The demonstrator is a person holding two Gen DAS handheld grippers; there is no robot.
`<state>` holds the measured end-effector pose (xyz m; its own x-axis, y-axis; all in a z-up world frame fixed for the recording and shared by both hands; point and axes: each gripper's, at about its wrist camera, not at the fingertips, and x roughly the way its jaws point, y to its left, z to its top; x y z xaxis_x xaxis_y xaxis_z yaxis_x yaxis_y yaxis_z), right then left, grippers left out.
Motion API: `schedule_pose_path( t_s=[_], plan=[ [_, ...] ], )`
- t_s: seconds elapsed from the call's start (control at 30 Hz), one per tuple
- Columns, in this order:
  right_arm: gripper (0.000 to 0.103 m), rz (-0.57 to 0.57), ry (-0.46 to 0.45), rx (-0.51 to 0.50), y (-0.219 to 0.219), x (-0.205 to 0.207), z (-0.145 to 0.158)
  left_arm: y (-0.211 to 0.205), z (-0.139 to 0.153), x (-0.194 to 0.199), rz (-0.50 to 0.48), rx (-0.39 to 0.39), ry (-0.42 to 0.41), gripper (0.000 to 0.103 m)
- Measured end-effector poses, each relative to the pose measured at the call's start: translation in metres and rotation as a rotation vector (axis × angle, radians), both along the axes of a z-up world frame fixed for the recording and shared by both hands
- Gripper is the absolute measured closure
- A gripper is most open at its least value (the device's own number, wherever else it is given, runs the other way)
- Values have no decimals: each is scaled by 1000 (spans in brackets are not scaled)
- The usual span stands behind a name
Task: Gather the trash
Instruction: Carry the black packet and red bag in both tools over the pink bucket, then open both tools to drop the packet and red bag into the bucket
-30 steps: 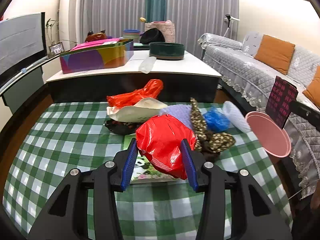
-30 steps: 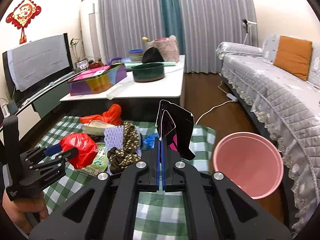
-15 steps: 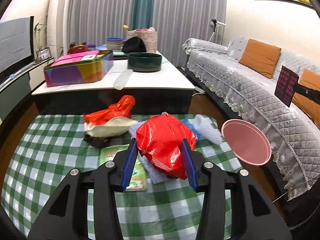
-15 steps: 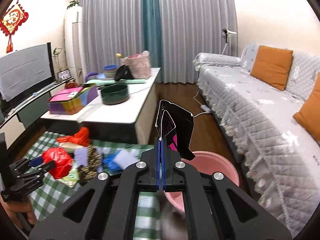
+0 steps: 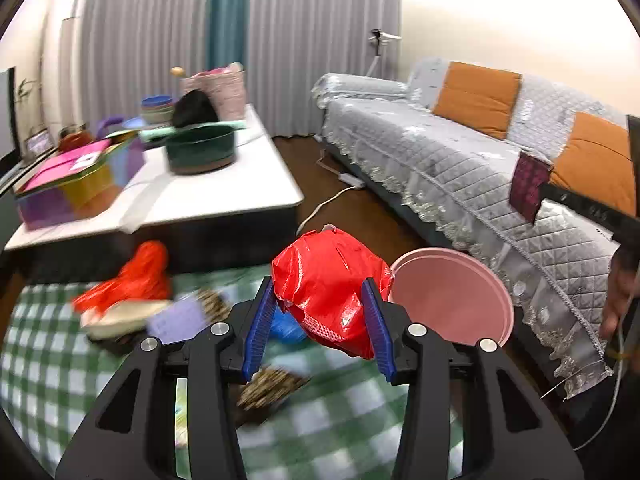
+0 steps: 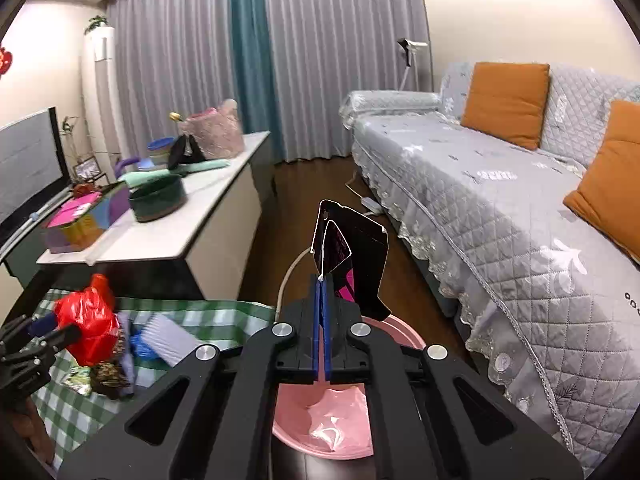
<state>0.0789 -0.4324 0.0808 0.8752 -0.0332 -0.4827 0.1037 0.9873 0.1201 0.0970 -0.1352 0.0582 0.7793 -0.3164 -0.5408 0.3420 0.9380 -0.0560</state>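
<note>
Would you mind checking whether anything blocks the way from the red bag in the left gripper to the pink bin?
Nothing visible does: the red bag hangs beside the pink bin's open rim, with only air between them.

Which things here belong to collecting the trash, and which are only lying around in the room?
For the job: red bag in left gripper; dark wrapper in right gripper; pink bin; trash pile on checked cloth.

Lying about: green pot; colourful box; orange cushions.

A living room with a covered sofa and a low table

Grey pleated curtains (image 6: pixel 168 80) with a teal panel (image 6: pixel 248 60) hung far; a grey quilted sofa (image 6: pixel 500 208) with orange cushions (image 6: pixel 506 102) stood right, a white-topped low table (image 6: pixel 192 208) left, over dark wooden floor (image 6: pixel 320 184).
</note>
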Motion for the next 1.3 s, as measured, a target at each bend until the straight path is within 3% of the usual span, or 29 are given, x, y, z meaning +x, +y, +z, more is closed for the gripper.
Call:
schedule_pose_path(
  t_s=[0.07, 0.23, 0.43, 1.2, 1.3],
  plan=[
    [102, -13, 13, 36, -7, 6, -5, -15, -3, 8, -21, -5, 8, 60],
    [102, 8, 31, -41, -1, 10, -15, -56, -14, 20, -92, -12, 14, 60],
    [102, -7, 58, -27, -13, 11, -26, -91, -28, 35, -146, -7, 23, 60],
    [101, -13, 101, -16, -21, 20, -38, -133, -58, 54, -233, 14, 73, 59],
    [89, -29, 91, -27, -22, 19, -37, -140, -56, 54, -276, 3, 73, 55]
  ],
)
